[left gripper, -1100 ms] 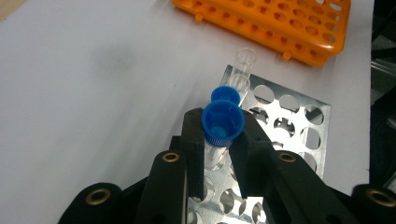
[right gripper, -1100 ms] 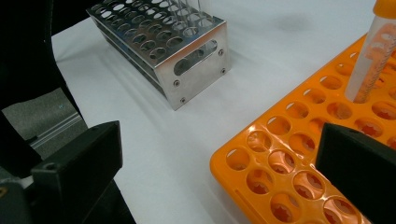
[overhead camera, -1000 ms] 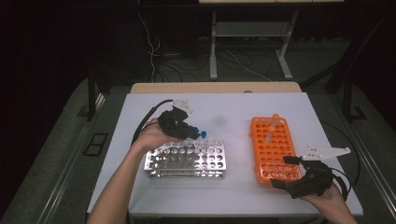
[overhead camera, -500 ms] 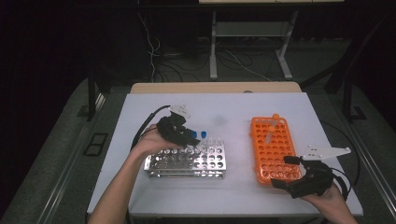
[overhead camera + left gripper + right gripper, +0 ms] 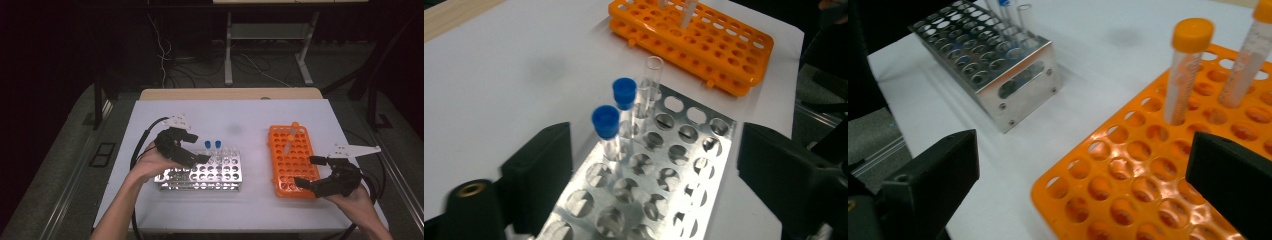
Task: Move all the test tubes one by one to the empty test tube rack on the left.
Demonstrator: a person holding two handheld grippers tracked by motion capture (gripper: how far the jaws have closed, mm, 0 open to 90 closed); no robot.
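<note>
Two blue-capped tubes (image 5: 614, 117) stand upright side by side in the far row of the metal rack (image 5: 200, 172), which sits on the left part of the white table (image 5: 250, 125). Just beside them in the same row stand clear uncapped tubes (image 5: 649, 85). In the high view the left gripper (image 5: 192, 159) hovers over the rack's left end, near the capped tubes but not touching them. Its jaws have just been opening and now stand spread wide; in the left gripper view the two capped tubes rise in the space between the jaws, apart from both pads, so nothing is pinched.

On the right part of the table lies the orange rack (image 5: 292, 160), well apart from the metal one. Two orange-capped tubes (image 5: 1185, 70) stand in its far holes, one upright and one leaning slightly. The right gripper (image 5: 310, 171) rests at the near right corner of the orange rack, held by the person's right hand (image 5: 357, 197). Its jaws are spread wide as well, one at each side of the right gripper view, with only the rack's empty holes between them and no tube in the grip. The person's left hand (image 5: 147, 165) holds the left gripper from the near side, and a black cable (image 5: 142, 145) loops away from it toward the table's left edge.
</note>
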